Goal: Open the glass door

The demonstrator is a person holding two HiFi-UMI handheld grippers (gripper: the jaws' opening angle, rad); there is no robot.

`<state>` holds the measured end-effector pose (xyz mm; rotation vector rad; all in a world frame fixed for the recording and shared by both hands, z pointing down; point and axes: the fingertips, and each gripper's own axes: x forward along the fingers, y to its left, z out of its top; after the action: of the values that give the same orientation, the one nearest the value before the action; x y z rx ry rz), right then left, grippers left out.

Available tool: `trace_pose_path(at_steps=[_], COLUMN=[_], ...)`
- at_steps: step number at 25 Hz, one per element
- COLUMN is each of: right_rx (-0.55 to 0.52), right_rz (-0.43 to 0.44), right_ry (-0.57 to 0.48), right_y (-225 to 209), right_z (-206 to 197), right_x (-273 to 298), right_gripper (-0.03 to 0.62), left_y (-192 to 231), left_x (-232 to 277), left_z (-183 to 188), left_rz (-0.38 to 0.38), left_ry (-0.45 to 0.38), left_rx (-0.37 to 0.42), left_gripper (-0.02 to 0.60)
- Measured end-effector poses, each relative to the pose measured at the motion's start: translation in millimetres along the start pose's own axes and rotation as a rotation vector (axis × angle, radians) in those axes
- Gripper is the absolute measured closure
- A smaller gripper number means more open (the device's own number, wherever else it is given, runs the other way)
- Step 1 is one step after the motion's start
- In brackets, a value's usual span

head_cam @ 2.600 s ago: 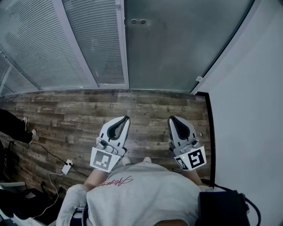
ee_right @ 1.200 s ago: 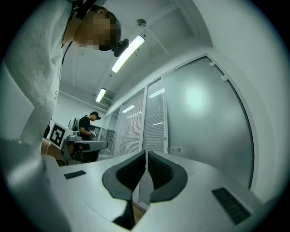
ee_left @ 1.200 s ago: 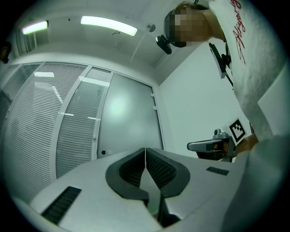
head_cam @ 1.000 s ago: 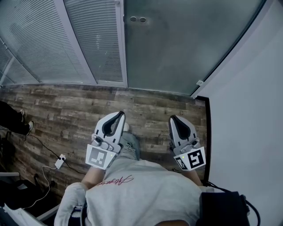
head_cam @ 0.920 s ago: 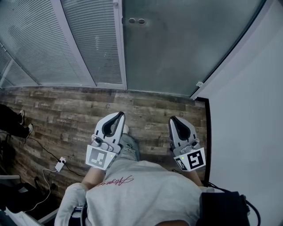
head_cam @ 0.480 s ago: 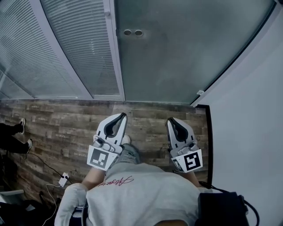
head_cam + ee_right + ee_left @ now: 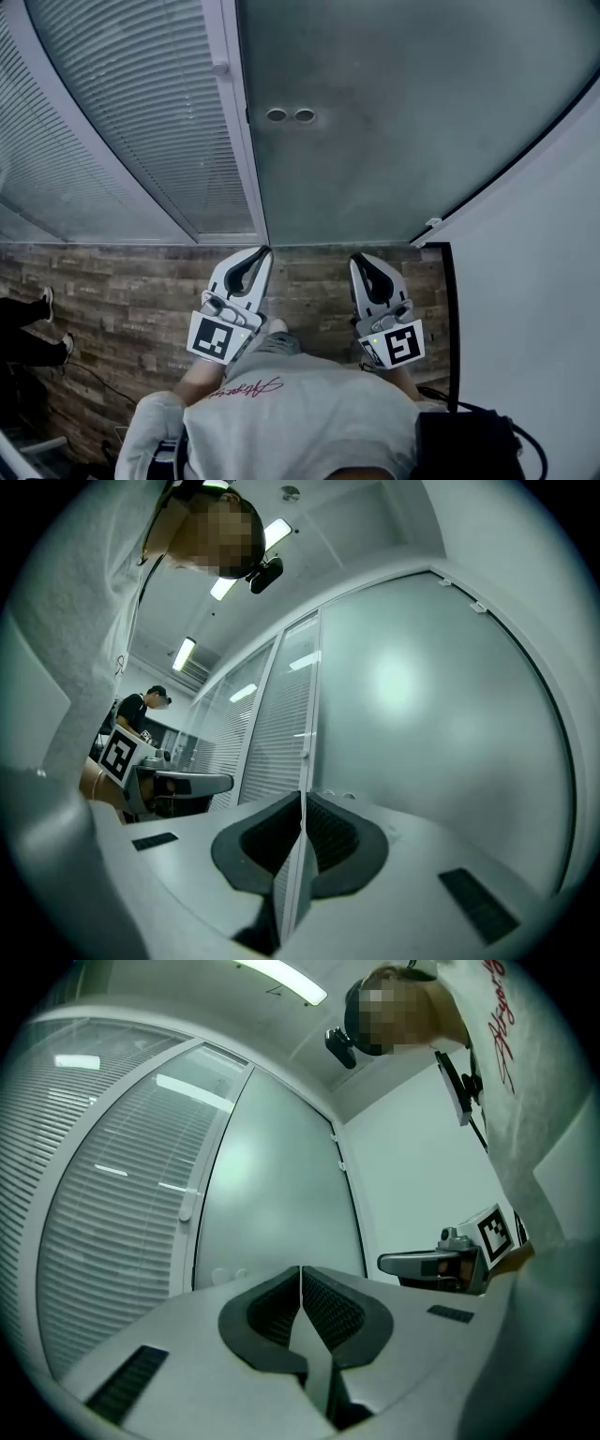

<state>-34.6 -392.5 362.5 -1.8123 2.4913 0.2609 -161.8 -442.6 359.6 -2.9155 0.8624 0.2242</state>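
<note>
The frosted glass door [image 7: 394,112] fills the upper middle and right of the head view. Two small round fittings [image 7: 291,115] sit near its left edge, beside a white frame post [image 7: 232,141]. My left gripper [image 7: 264,252] and right gripper [image 7: 356,260] are side by side just short of the door's foot, both shut and empty. In the left gripper view, my left gripper [image 7: 300,1269] has its pads pressed together, pointing at the door [image 7: 272,1185]. My right gripper [image 7: 302,795] likewise faces the door [image 7: 431,696], apart from it.
Glass panels with blinds [image 7: 122,122] run to the left of the door. A white wall [image 7: 544,300] closes the right side. Wood floor [image 7: 122,281] lies below. Another person's feet [image 7: 37,323] stand at the far left. A black pack [image 7: 469,445] hangs at my right hip.
The door and blinds have grown larger and come nearer; the strip of floor ahead of both grippers has shrunk. Both grippers stayed shut and side by side.
</note>
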Motion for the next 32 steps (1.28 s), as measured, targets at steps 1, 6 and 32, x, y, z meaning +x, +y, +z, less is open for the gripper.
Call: trace_pose_path(at_steps=[1, 6, 32], right_rx=[0.001, 0.010, 0.138], right_rz=[-0.006, -0.041, -0.164], right_ry=[0.002, 0.012, 0.131], right_y=[-3, -17, -102], right_z=[-2, -10, -88], right_x=[10, 47, 297], right_gripper=[0.566, 0.566, 0.416], left_y=[8, 30, 106], left_x=[9, 31, -18], left_z=[2, -3, -3], left_rz=[-0.009, -0.056, 0.281], left_ry=[-0.008, 0.000, 0.064], left_rx=[-0.006, 0.012, 0.037], left_gripper=[0.563, 0.563, 0.563])
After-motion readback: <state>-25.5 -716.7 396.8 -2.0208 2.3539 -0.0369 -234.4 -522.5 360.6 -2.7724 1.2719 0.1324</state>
